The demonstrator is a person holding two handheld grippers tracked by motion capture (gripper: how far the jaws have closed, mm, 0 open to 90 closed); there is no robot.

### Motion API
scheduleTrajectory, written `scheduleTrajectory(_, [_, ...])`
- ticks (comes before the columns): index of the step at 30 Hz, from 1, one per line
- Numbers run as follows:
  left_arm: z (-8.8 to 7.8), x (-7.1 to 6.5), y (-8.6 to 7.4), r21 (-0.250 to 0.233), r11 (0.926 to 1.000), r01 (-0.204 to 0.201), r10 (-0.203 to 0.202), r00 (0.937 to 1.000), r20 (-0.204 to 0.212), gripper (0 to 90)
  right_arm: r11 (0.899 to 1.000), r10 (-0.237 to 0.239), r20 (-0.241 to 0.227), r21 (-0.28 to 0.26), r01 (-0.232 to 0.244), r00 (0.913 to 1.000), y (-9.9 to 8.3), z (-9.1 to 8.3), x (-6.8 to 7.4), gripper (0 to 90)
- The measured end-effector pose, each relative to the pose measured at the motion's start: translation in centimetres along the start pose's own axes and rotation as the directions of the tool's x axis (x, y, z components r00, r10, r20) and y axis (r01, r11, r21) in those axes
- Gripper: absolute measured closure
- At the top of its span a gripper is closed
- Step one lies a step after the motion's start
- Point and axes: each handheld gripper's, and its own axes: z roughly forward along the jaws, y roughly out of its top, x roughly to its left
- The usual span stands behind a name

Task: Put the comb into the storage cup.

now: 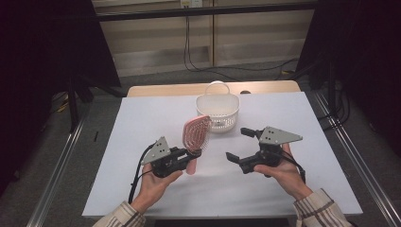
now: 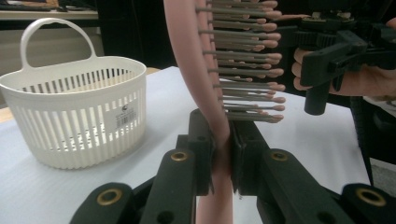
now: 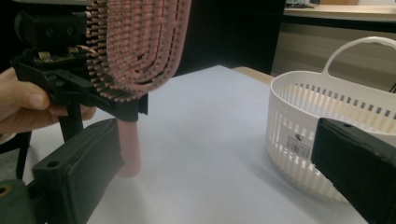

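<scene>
Your left gripper (image 1: 193, 153) clamps the neck of a pink plastic hairbrush with rows of pink-tipped bristles (image 1: 196, 133), holding it upright above the white table (image 1: 142, 123). Behind it stands a white slotted plastic basket with a loop handle (image 1: 218, 109). Your right gripper (image 1: 238, 144) hangs with jaws spread, holding nothing.

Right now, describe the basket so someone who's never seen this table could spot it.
Start at the white table and look to its far edge, near the middle. The basket stands there upright, beyond both grippers. It is white slotted plastic with a loop handle on its far rim and a barcode sticker, unlike the pink brush clamped in the left gripper.
</scene>
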Motion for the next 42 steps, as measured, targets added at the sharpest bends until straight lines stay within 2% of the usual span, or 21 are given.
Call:
scheduleTrajectory(3, [-0.1,-0.1,0.2,0.009,1.0000,-0.003,0.003,1.0000,-0.004,80.7,1.000,-0.004,-0.003,0.000,0.004,1.0000,0.3,0.5,0.2,0.3])
scheduleTrajectory(5, [-0.2,-0.1,0.4,-0.009,0.9999,0.011,-0.011,0.9999,0.005,80.7,1.000,-0.008,-0.018,-0.008,0.007,0.9998,0.5,0.8,0.4,0.0])
scheduleTrajectory(8, [-0.1,0.0,0.6,-0.011,0.9999,0.001,-0.001,1.0000,0.005,80.7,1.000,-0.007,-0.029,-0.018,0.006,0.9996,1.0,1.0,0.5,0.0])
scheduleTrajectory(10, [0.3,0.0,0.6,-0.010,0.9999,-0.001,0.001,1.0000,0.003,80.7,0.999,-0.001,-0.039,-0.039,-0.001,0.9992,1.5,1.3,0.5,0.0])
scheduleTrajectory(15, [1.3,-0.1,0.6,-0.001,0.9997,-0.022,0.022,0.9996,0.014,80.7,0.999,0.010,-0.041,-0.050,-0.012,0.9991,2.2,1.8,0.3,0.1])
scheduleTrajectory(18, [1.7,-0.2,0.6,-0.004,0.9998,-0.019,0.020,0.9994,0.030,80.7,0.999,0.005,-0.053,-0.050,-0.008,0.9986,2.3,1.9,0.3,0.0])
scheduleTrajectory(22, [2.7,0.1,0.4,-0.004,0.9997,-0.023,0.023,0.9993,0.030,80.7,0.998,0.006,-0.066,-0.054,-0.010,0.9978,2.7,2.1,0.3,0.0])
scheduleTrajectory(25, [3.2,0.3,0.3,-0.004,0.9997,-0.023,0.024,0.9988,0.043,80.7,0.998,0.005,-0.071,-0.064,-0.010,0.9974,3.0,2.2,0.3,0.0])
scheduleTrajectory(29, [4.0,0.6,0.5,-0.008,0.9997,-0.023,0.024,0.9964,0.082,80.7,0.998,0.008,-0.082,-0.067,-0.014,0.9966,3.3,2.3,0.1,0.1])
scheduleTrajectory(31, [4.7,0.7,0.5,0.000,0.9996,-0.026,0.026,0.9964,0.080,80.7,0.997,0.014,-0.084,-0.074,-0.020,0.9963,3.5,2.5,0.0,0.3])
scheduleTrajectory(33, [5.2,0.7,0.3,0.001,0.9998,-0.020,0.020,0.9952,0.096,80.6,0.997,0.020,-0.081,-0.078,-0.026,0.9965,3.7,2.7,-0.1,0.7])
scheduleTrajectory(37, [5.4,0.4,0.1,0.011,0.9994,-0.032,0.030,0.9921,0.121,80.7,0.997,0.008,-0.083,-0.074,-0.014,0.9965,3.7,2.8,0.1,1.4])
scheduleTrajectory(38, [5.4,0.3,0.1,0.017,0.9992,-0.036,0.034,0.9933,0.111,80.7,0.997,0.007,-0.085,-0.072,-0.013,0.9964,3.7,2.8,0.1,1.5])
scheduleTrajectory(42, [5.5,0.2,0.4,0.000,0.9996,-0.030,0.029,0.9931,0.114,80.7,0.998,0.014,-0.099,-0.063,-0.020,0.9950,3.6,3.1,0.0,4.6])
